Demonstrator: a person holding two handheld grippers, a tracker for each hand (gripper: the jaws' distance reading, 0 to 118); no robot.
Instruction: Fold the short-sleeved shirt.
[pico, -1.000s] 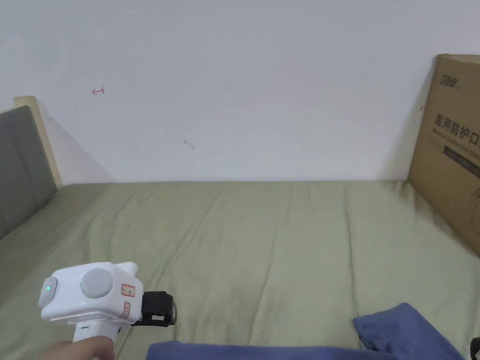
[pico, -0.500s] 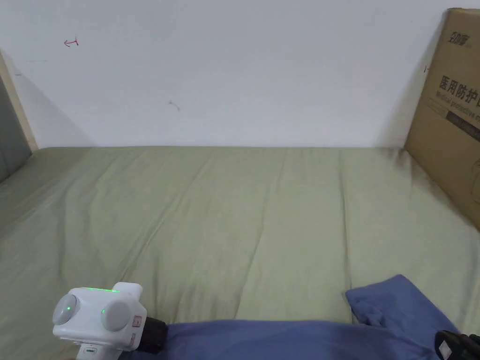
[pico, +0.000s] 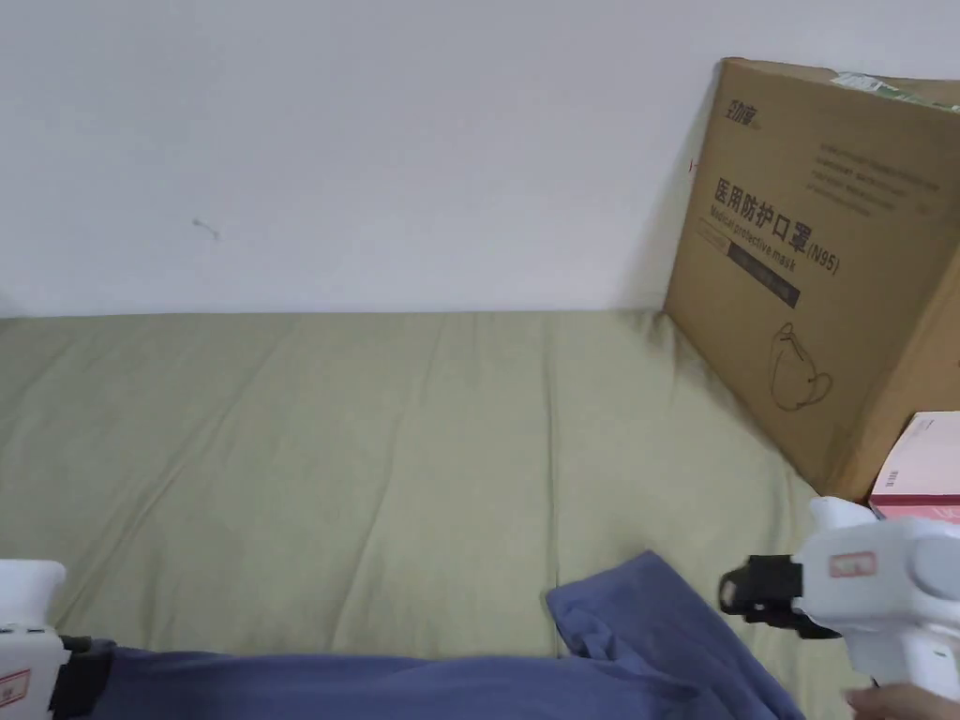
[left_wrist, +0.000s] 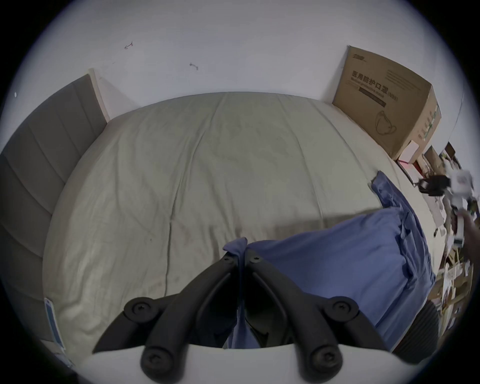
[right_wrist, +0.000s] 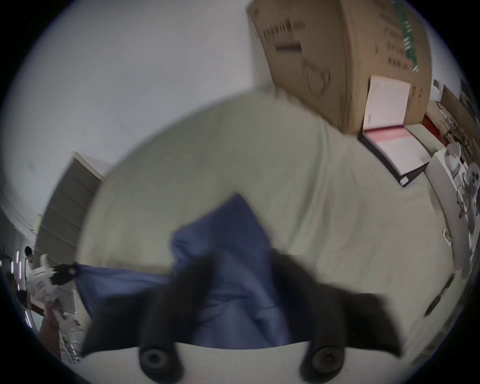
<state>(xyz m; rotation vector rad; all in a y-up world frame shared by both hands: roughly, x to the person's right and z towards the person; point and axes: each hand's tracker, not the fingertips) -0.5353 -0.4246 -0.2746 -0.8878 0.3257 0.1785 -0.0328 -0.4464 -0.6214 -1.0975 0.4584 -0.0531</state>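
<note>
The blue short-sleeved shirt (pico: 600, 656) lies along the bottom edge of the head view on the green bed (pico: 375, 450), one sleeve peaking at lower centre-right. The left hand-held gripper (left_wrist: 240, 256) is clamped on a shirt corner, a hold it lacked a second ago. The right hand-held gripper (pico: 750, 589) has come in at lower right, above the sleeve; its jaws stand apart. A cardboard box (pico: 825, 262) fills the upper right. Spreading for the fold looks about to begin.

One blue shirt (pico: 647, 628), two grippers, one cardboard box (pico: 825, 262), one bed (pico: 375, 450)
</note>
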